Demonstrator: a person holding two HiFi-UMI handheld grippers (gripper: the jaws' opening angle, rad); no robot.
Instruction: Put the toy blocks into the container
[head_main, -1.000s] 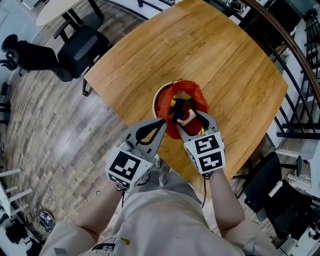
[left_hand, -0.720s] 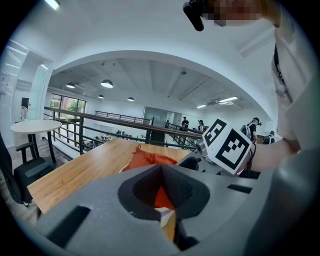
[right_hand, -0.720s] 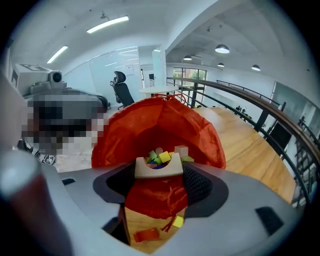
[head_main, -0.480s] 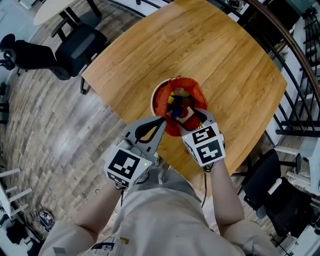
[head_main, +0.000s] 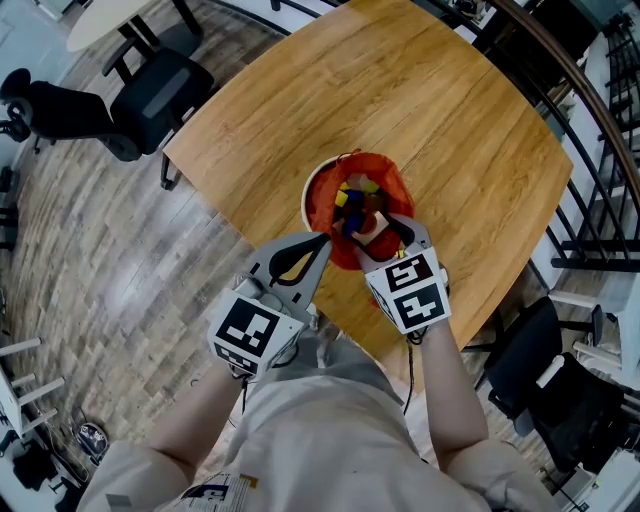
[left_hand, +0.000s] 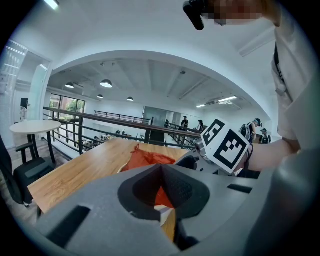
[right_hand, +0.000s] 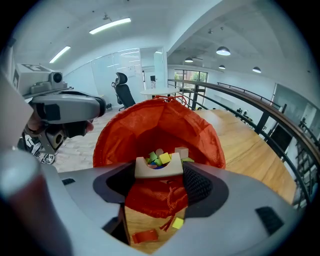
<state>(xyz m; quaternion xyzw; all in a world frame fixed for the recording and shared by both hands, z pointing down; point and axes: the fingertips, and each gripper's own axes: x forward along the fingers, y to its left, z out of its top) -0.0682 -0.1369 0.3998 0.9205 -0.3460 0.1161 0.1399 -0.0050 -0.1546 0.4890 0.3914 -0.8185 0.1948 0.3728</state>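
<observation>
Right gripper (head_main: 378, 231) nudged forward over last second — arch block (right_hand: 159, 167) clamped, now hanging over red bag (right_hand: 150, 120) mouth; release likely next. Left gripper (left_hand: 161, 182) pressed together, empty, beside bag's near rim — unmoved.

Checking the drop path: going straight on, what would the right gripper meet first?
Likely the orange mesh bag, straight into its open mouth, onto the blocks inside; depth unclear.
</observation>
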